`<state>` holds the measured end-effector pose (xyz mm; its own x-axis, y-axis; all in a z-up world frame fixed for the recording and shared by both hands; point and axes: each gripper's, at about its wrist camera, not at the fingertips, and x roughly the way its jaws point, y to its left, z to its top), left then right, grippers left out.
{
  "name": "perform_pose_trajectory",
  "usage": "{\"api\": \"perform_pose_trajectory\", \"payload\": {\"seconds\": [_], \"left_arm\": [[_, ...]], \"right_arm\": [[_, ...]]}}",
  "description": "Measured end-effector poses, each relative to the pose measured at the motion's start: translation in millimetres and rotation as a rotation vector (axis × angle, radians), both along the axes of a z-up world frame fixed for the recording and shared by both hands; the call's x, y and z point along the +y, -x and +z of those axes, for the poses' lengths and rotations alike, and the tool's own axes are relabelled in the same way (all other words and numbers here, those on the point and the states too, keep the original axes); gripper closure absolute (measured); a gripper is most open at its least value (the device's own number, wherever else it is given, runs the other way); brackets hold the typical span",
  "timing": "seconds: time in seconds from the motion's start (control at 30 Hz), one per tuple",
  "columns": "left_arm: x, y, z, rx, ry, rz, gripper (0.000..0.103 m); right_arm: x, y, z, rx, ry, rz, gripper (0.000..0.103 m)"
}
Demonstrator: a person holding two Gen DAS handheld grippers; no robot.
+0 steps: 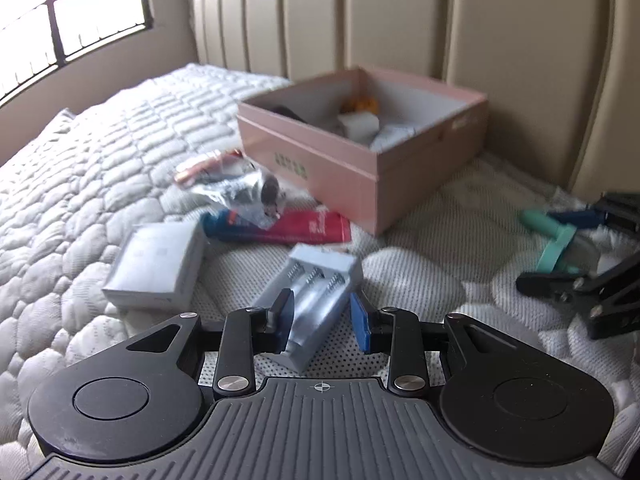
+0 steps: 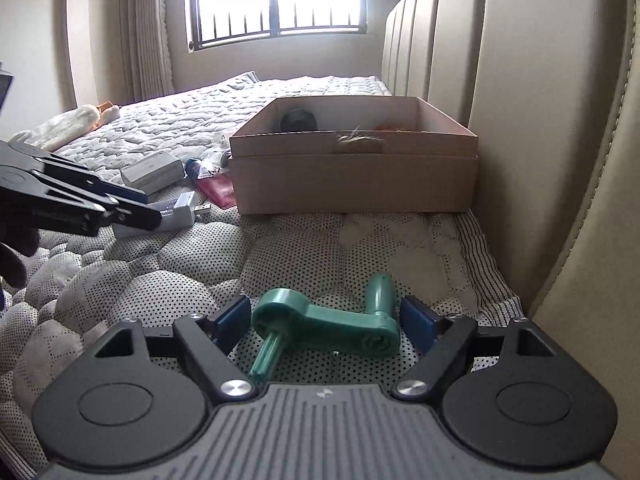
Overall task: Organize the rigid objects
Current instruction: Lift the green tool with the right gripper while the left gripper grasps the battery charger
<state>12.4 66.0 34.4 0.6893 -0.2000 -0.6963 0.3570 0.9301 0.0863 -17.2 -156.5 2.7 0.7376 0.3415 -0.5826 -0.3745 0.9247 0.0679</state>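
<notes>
the left wrist view sits low over the quilted white mattress [image 1: 120, 152], looking forward and down toward the beige padded headboard [image 1: 500, 32]. the right wrist view, also close to the bedding, faces the barred window [image 2: 276, 0]. both share the open pink cardboard box [image 1: 360, 160] [image 2: 356, 180].

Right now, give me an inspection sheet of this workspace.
Surface: quilted mattress, bare.
Job's things: pink box open, partly filled; battery charger; green crank; white box; red tube.
Clutter: plastic wrapper.
Grippers: left gripper jaws straddle the charger, apart from it; right gripper jaws wide around the crank, no contact.
Cables: nothing seen.
Surroundings: padded headboard, barred window.
</notes>
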Motion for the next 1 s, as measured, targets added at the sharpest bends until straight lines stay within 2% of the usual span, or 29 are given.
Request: {"api": "perform_pose_trajectory", "payload": {"seconds": [0.07, 0.2, 0.33, 0.43, 0.6, 0.83, 0.9, 1.0], "left_arm": [[0, -2, -3, 0.009, 0.002, -0.009, 0.065], [2, -7, -5, 0.057, 0.069, -0.049, 0.040], [5, -5, 0, 0.031, 0.056, -0.066, 0.041], [0, -5, 3, -0.019, -0.012, -0.042, 0.041], [0, -21, 0, 0.028, -0.073, -0.057, 0.040], [15, -47, -8, 0.089, 0.018, -0.022, 0.039], [16, -49, -10, 0.096, 0.036, -0.012, 0.039], [15, -43, -10, 0.086, 0.039, -0.014, 0.046]], "right_arm": [[-1, 0, 0, 0.001, -0.005, 0.001, 0.021], [-2, 0, -1, 0.006, -0.014, 0.004, 0.020], [-4, -1, -1, 0.008, -0.018, 0.006, 0.019], [-5, -1, -1, 0.008, -0.022, 0.006, 0.019], [-5, -1, -1, 0.009, -0.021, 0.009, 0.019], [-5, 0, 0, 0.007, -0.022, 0.006, 0.018], [-8, 7, 6, -0.023, -0.020, -0.017, 0.018], [-14, 23, 15, -0.068, -0.019, -0.026, 0.018]]}}
